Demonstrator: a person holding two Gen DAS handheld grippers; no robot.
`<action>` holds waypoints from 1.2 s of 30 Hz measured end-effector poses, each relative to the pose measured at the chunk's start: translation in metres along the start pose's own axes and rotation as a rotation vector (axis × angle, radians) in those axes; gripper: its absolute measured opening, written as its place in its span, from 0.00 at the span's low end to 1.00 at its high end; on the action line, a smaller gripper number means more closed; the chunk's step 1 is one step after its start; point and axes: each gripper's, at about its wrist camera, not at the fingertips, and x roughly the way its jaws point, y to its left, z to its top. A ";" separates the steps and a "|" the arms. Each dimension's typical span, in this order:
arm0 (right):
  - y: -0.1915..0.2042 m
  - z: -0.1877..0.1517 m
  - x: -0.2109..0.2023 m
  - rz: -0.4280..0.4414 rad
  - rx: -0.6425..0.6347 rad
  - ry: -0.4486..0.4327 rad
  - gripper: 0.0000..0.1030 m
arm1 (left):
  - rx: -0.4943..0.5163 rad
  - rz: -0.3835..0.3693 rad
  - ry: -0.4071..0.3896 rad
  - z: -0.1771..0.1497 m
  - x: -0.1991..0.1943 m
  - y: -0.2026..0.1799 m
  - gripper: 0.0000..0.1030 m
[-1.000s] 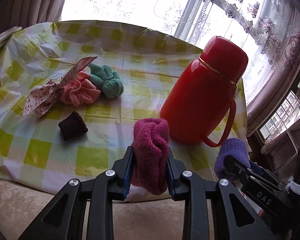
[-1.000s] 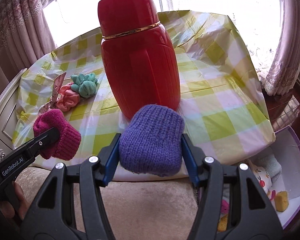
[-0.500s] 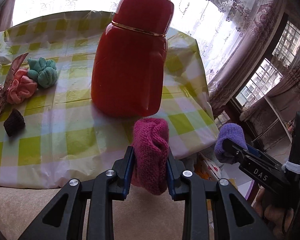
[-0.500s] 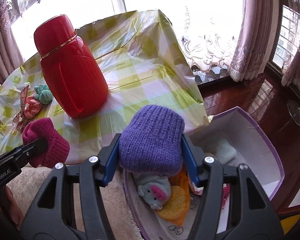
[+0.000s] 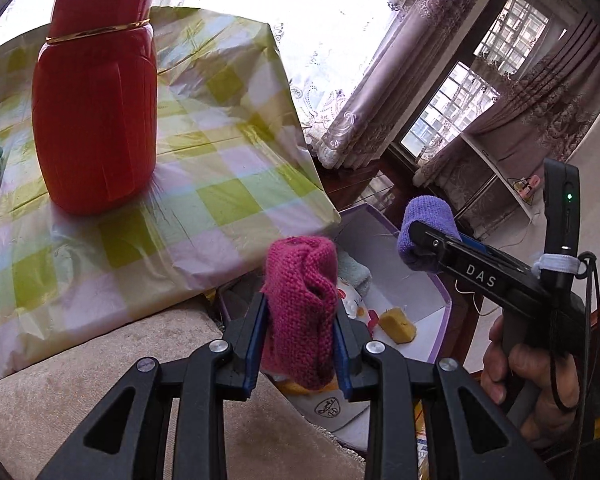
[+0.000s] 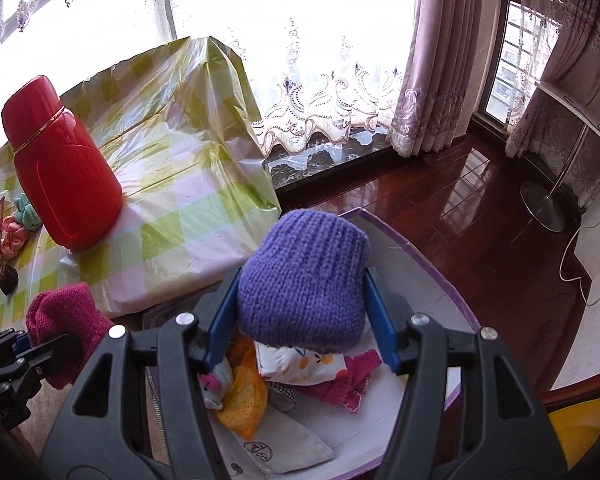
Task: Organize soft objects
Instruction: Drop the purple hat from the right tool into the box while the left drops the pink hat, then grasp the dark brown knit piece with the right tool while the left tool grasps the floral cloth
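Note:
My left gripper is shut on a magenta knitted piece and holds it over the near edge of a white box with a purple rim on the floor. My right gripper is shut on a purple knitted piece and holds it above the same box. The box holds several soft items, among them a yellow one and a patterned white pillow. The right gripper with the purple piece also shows in the left wrist view.
A red thermos stands on the table with a green-checked cloth. A teal scrunchie, a pink one and a dark piece lie left of it. Beige upholstery lies below; dark wood floor to the right.
Both grippers have swung right, away from the table, and now hang over the floor box. Each still holds its knitted piece.

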 end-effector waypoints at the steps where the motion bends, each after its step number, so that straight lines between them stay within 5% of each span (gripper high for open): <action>1: -0.004 0.000 0.000 -0.010 0.005 0.002 0.61 | 0.007 -0.018 0.012 -0.001 0.002 -0.004 0.29; 9: -0.038 -0.003 -0.004 -0.086 0.030 0.017 0.61 | 0.077 -0.175 0.113 -0.002 0.034 -0.048 0.35; 13: -0.050 -0.003 -0.006 -0.117 0.057 0.020 0.71 | 0.071 -0.258 0.164 -0.002 0.050 -0.062 0.76; 23: -0.026 -0.008 0.002 -0.058 0.030 0.048 0.78 | 0.045 -0.099 0.063 0.004 0.030 -0.030 0.76; 36: 0.122 -0.011 -0.014 0.163 -0.247 0.037 0.78 | -0.167 0.202 -0.155 -0.005 -0.070 0.108 0.76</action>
